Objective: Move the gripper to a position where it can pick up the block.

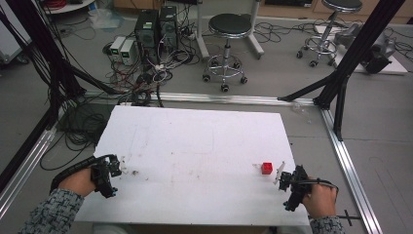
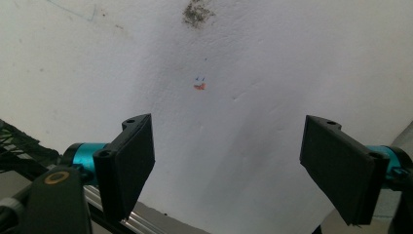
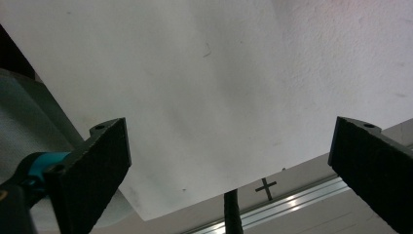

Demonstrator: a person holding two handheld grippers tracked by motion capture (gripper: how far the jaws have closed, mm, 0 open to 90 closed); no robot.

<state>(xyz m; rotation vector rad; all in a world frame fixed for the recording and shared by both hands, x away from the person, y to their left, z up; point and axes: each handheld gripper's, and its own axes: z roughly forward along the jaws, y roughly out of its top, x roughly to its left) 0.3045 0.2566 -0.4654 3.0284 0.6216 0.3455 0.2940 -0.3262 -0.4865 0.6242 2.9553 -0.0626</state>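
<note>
White foam-looking table (image 1: 195, 146) takes up the middle, w/ black frame legs (image 1: 350, 53) at 2 o'clock and a stool (image 1: 229, 29) at 12. Left gripper (image 1: 119, 165) sits at 8 o'clock by the table's edge, jaws spread wide over a dark smudge (image 2: 197, 12) and nothing between them; right gripper (image 1: 281, 174) at 4 o'clock, jaws also wide apart. Small red block (image 1: 267, 168) lies on the table just beside the right gripper's tips, not held.

My left gripper (image 2: 226, 168) hangs over the white table (image 2: 272, 58), jaws spread wide apart with nothing between them. Ahead lie a small orange-and-blue mark (image 2: 199, 84) and a dark smudge (image 2: 197, 12).
</note>
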